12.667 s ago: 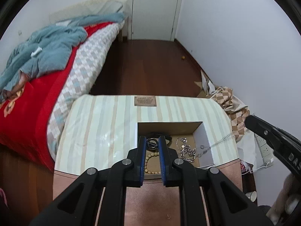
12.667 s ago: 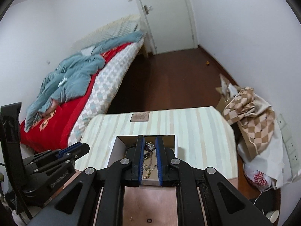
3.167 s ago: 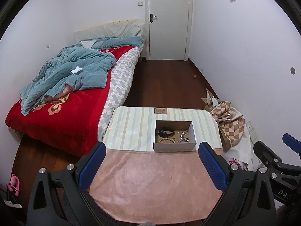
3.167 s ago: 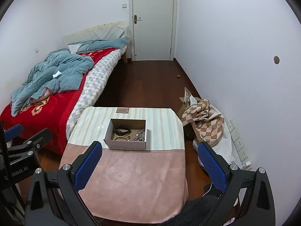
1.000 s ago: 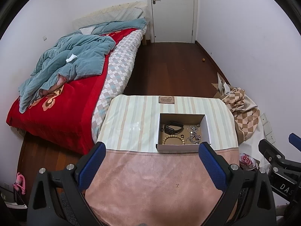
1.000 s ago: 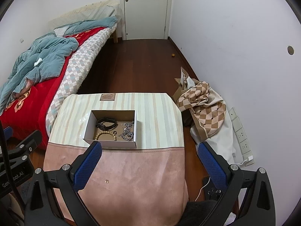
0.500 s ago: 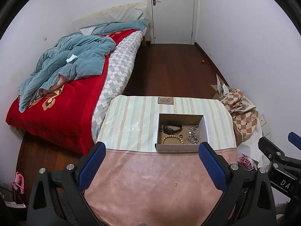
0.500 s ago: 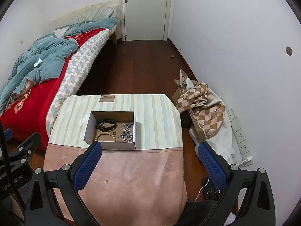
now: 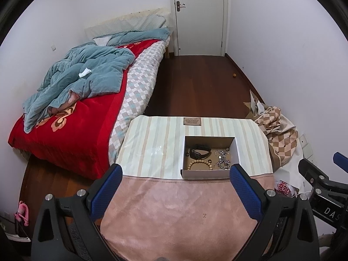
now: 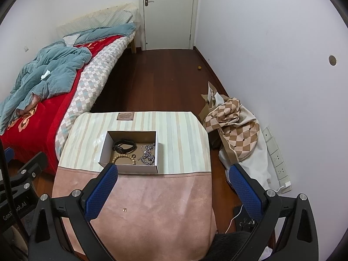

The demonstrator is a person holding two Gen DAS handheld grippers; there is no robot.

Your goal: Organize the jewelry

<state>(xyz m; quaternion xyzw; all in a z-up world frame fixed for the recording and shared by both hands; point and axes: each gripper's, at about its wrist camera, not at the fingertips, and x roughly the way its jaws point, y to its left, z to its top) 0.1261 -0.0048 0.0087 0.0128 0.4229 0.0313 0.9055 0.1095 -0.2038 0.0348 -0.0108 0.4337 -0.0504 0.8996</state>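
Note:
A white open box (image 9: 235, 152) (image 10: 104, 146) sits on the striped part of the table. Inside lie a black watch band (image 9: 199, 151) (image 10: 124, 146), a wooden bead bracelet (image 9: 199, 164) (image 10: 124, 158) and silver chains (image 9: 223, 159) (image 10: 148, 154). My left gripper (image 9: 175, 190) is open and empty, held back above the pink cloth. My right gripper (image 10: 174, 190) is open and empty, also back from the box. A tiny earring (image 10: 124, 210) (image 9: 204, 215) lies on the pink cloth.
The table (image 9: 152, 143) has a striped far half and a pink cloth (image 10: 152, 206) near half. A bed (image 9: 87, 100) with red and teal blankets stands left. A checked cloth pile (image 10: 235, 119) lies right by the wall. A door (image 9: 199, 15) is at the back.
Both grippers have drawn slightly back and tilted up over the last second; the box looks a little farther. Long before, both were shut inside the box; both have since opened wide.

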